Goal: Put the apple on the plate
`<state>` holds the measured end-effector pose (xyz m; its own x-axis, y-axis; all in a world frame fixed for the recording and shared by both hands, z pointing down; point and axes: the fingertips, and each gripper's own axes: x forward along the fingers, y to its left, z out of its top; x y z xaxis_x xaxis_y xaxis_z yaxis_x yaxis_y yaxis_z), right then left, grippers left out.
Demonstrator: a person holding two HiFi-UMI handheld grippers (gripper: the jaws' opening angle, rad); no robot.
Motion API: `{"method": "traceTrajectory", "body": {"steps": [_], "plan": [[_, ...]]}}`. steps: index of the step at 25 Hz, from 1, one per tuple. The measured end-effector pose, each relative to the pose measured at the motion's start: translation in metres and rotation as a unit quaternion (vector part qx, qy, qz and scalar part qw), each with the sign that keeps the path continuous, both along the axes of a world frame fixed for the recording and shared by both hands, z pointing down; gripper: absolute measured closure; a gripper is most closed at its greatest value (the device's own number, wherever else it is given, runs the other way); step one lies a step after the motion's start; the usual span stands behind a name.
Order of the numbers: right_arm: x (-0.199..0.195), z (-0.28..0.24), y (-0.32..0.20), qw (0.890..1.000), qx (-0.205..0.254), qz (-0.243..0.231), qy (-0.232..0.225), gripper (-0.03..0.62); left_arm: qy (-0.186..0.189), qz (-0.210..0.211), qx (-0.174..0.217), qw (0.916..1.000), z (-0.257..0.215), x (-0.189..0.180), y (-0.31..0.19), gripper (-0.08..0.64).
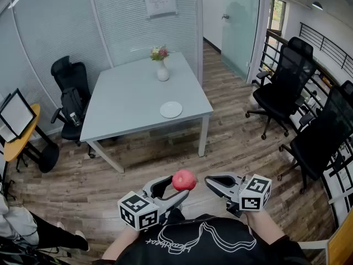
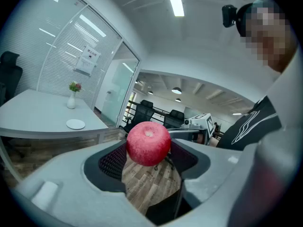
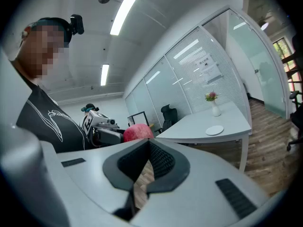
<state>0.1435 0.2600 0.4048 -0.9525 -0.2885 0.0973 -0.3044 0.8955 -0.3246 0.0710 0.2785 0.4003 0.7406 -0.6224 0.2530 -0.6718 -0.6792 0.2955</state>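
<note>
A red apple [image 1: 184, 179] is clamped between the wide-set jaws of my left gripper [image 1: 175, 189], held in the air close to my body over the wood floor. In the left gripper view the apple [image 2: 147, 138] fills the gap between the dark pads of the left gripper [image 2: 148, 149]. My right gripper [image 1: 210, 180] hovers just right of the apple, shut and empty; its pads meet in the right gripper view [image 3: 148, 142], with the apple [image 3: 138, 132] behind them. The white plate [image 1: 171, 110] lies near the front right corner of the grey table [image 1: 127, 106], far from both grippers.
A white vase of flowers [image 1: 162, 69] stands at the table's far side. A black office chair [image 1: 70, 95] is at the table's left, and two more [image 1: 287, 76] [image 1: 325, 139] stand on the right. A yellow side table [image 1: 19, 142] is at far left.
</note>
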Motion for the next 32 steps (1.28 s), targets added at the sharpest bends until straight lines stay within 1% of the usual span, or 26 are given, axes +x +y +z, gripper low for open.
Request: {"method": "traceTrajectory", "body": {"steps": [6, 10, 15, 21, 26, 28, 32], "plan": [[0.000, 0.008, 0.001, 1.000, -0.009, 0.005, 0.000, 0.583, -0.004, 0.006, -0.004, 1.0000, 0.008, 0.002, -0.002, 0.262], [0.000, 0.012, -0.005, 1.000, -0.023, 0.010, 0.002, 0.583, -0.004, 0.016, -0.003, 0.9999, 0.006, 0.002, -0.011, 0.262], [-0.005, 0.017, -0.023, 0.999, -0.042, 0.027, -0.010, 0.583, -0.006, 0.025, -0.014, 0.9996, 0.010, -0.010, -0.030, 0.261], [-0.027, 0.027, -0.058, 0.997, -0.064, 0.039, -0.009, 0.583, -0.006, 0.040, -0.032, 0.9987, 0.019, -0.028, -0.068, 0.262], [-0.041, 0.028, -0.098, 0.996, -0.073, 0.056, -0.009, 0.583, -0.009, 0.049, -0.033, 0.9982, 0.019, -0.044, -0.113, 0.261], [-0.050, 0.027, -0.117, 0.995, -0.075, 0.062, -0.010, 0.583, -0.011, 0.052, -0.031, 0.9981, 0.017, -0.054, -0.132, 0.261], [-0.082, 0.026, -0.150, 0.995, -0.076, 0.064, -0.018, 0.583, -0.016, 0.056, -0.029, 0.9979, 0.017, -0.085, -0.165, 0.261]]}}
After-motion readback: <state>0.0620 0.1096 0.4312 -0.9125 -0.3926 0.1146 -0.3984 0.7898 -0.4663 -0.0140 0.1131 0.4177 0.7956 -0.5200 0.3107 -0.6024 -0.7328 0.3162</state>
